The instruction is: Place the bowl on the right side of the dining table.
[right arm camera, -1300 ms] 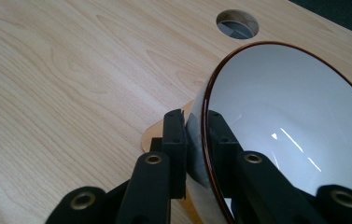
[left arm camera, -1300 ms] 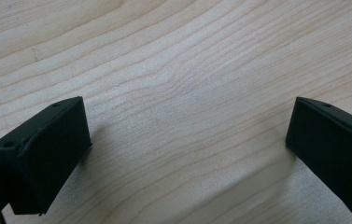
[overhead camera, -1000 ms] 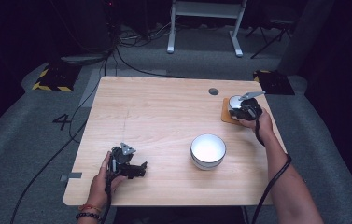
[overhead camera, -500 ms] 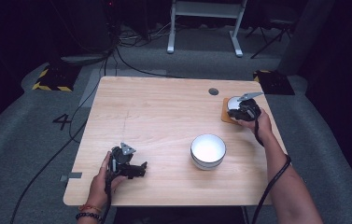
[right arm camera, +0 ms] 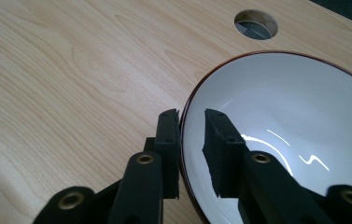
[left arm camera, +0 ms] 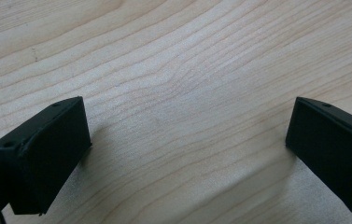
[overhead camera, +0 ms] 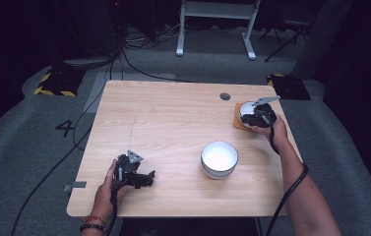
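Observation:
A small white bowl with a dark rim sits on an orange mat at the table's far right. My right gripper straddles that rim, one jaw outside and one inside. Its jaws have just been opening: a narrow gap shows between the inner jaw and the rim, so the rim sits loosely between them. Near the front left of the table my left gripper rests low over bare wood. Its jaws stand wide apart with nothing between them.
A larger white bowl stands at the middle right of the wooden table. A round cable hole lies just beyond the small bowl. Cables and a desk frame are on the floor behind the table.

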A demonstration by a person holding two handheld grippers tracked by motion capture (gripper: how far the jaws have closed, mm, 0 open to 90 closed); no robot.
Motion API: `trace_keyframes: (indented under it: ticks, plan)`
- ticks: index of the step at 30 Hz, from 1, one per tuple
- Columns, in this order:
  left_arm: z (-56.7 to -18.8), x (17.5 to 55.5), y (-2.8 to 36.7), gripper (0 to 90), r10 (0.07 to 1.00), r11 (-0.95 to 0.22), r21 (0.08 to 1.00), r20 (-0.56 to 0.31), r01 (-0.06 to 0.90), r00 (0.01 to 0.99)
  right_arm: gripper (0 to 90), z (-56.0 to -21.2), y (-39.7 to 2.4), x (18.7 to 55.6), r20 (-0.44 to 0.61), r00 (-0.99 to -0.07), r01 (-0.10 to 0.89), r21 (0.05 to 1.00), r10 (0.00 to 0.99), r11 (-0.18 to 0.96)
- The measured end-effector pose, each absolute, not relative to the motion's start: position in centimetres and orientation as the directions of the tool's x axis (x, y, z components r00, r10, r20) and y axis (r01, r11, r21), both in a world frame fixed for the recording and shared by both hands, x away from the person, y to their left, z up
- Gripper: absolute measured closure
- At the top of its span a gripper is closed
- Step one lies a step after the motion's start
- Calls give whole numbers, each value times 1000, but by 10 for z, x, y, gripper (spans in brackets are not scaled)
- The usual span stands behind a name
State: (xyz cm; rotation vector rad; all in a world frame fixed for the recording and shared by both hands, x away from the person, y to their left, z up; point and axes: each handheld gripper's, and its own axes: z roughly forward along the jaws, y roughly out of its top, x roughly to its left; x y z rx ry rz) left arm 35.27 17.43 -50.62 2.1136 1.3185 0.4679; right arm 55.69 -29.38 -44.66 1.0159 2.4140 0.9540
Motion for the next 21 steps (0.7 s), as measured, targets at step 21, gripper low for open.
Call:
trace_keyframes:
  ticks: [21]
  plan:
    - [-506, 352, 174, 2, 895, -326, 648, -23, 688, 445, 652, -434, -300, 543, -55, -680, 478, 723, 731, 499]
